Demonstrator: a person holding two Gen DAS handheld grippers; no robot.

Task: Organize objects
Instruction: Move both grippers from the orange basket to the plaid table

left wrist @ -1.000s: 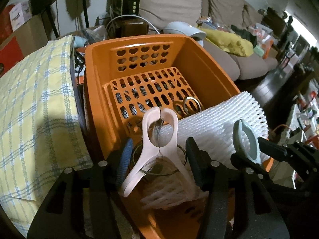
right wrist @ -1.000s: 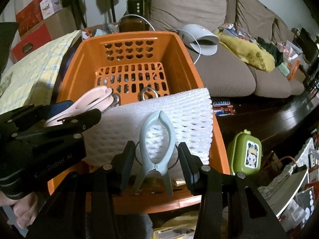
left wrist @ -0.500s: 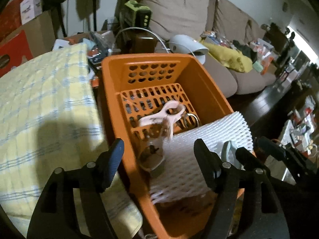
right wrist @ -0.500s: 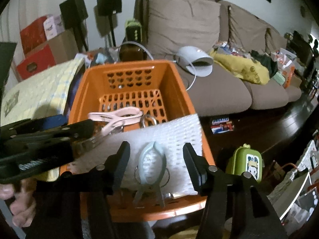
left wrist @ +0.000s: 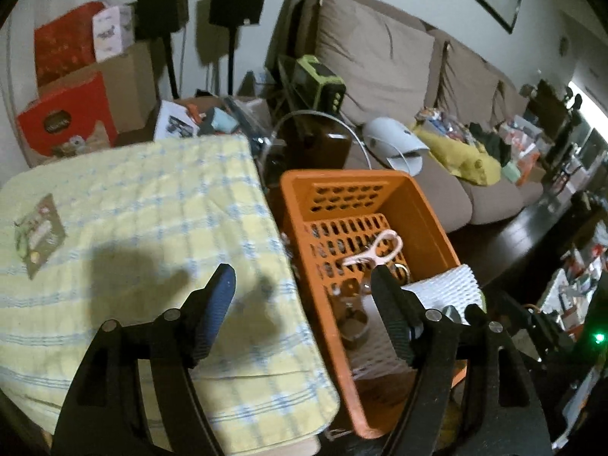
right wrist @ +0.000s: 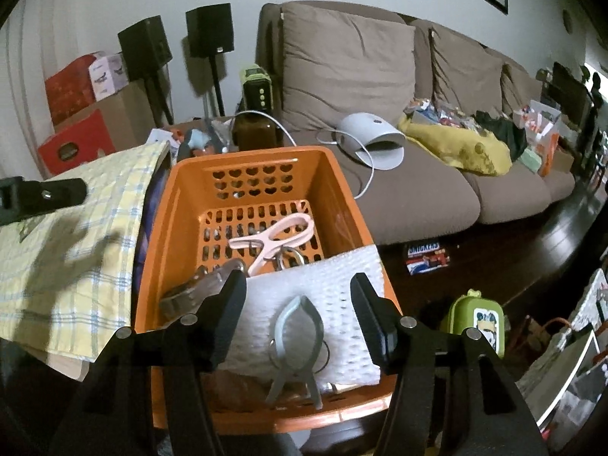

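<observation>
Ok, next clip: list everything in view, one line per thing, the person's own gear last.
basket: 1, orange, centre
pink clip: 1, lying in basket
blue-grey clip: 1, on foam at basket's near end
foam sheet: 1, white, in basket
metal rings: a few, in basket by pink clip
checked cloth: 1, yellow, left of basket
sofa: 1, brown, behind
speakers: 2, black, by wall
green case: 1, floor, right
left gripper: fingers open, empty, over cloth and basket edge
right gripper: fingers open, above blue-grey clip
</observation>
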